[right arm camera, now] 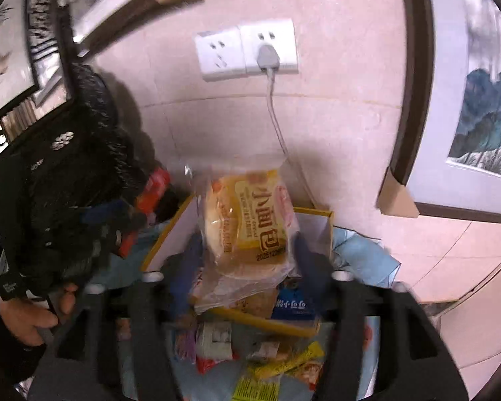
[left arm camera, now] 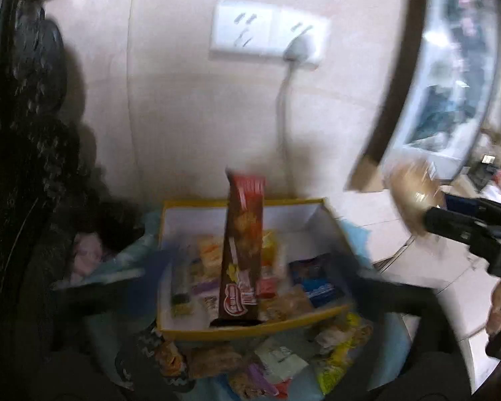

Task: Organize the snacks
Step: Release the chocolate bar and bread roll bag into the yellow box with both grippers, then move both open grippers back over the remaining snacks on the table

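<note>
A long brown and red biscuit pack (left arm camera: pixel 243 244) stands on end inside the yellow-rimmed white box (left arm camera: pixel 197 332), among several small snacks. My left gripper (left arm camera: pixel 254 264) is open wide around it, both blurred blue fingers well clear of the pack. My right gripper (right arm camera: pixel 247 257) straddles a bread bun in a clear packet with a yellow label (right arm camera: pixel 250 220), held over the box (right arm camera: pixel 314 214). Its fingers (right arm camera: pixel 188 264) sit at the wrapper's edges and the bun looks unsqueezed. The left wrist view shows that bun (left arm camera: pixel 412 193) at the right gripper's (left arm camera: pixel 427 222) tip.
Loose snack packets (left arm camera: pixel 284 357) lie on a blue cloth (right arm camera: pixel 360 254) in front of the box. A wall socket with a grey plug and cable (right arm camera: pixel 267 56) is behind. Framed pictures (right arm camera: pixel 484 127) lean at the right. A dark fuzzy sleeve (left arm camera: pixel 26 167) fills the left.
</note>
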Motion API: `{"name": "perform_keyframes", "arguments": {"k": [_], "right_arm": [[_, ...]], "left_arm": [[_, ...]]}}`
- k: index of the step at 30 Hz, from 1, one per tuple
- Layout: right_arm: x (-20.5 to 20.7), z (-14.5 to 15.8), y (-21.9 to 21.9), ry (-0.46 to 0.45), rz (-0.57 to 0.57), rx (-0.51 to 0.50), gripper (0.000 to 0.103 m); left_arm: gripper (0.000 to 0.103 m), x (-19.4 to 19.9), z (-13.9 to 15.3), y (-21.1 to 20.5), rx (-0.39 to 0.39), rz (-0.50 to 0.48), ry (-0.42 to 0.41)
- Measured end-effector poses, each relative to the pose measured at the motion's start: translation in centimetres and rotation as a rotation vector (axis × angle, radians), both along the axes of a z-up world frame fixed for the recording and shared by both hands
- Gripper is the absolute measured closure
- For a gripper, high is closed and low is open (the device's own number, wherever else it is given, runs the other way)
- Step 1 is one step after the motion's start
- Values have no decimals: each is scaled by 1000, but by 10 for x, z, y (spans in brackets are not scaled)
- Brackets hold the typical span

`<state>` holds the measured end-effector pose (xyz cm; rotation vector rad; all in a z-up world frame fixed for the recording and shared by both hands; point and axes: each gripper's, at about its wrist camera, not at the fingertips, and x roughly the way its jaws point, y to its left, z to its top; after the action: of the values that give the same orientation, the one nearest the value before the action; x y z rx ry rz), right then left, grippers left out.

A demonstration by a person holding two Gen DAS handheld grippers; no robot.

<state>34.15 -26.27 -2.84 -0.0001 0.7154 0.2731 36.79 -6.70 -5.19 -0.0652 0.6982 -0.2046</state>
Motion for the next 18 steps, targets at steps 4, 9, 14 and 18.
{"name": "perform_keyframes", "arguments": {"k": [4, 9, 14, 18], "right_arm": [[-5, -13, -2, 14, 7, 10, 37], [-31, -56, -6, 92, 2, -28, 37], [-61, -107, -8, 193, -24, -34, 37], [-82, -137, -8, 246, -44, -35, 37]], "left_arm": [[2, -1, -10, 16, -9, 36, 6], [2, -26, -36, 31, 19, 60, 39], [2, -56, -74, 43, 13, 81, 123], [2, -78, -101, 53, 20, 103, 177]]}}
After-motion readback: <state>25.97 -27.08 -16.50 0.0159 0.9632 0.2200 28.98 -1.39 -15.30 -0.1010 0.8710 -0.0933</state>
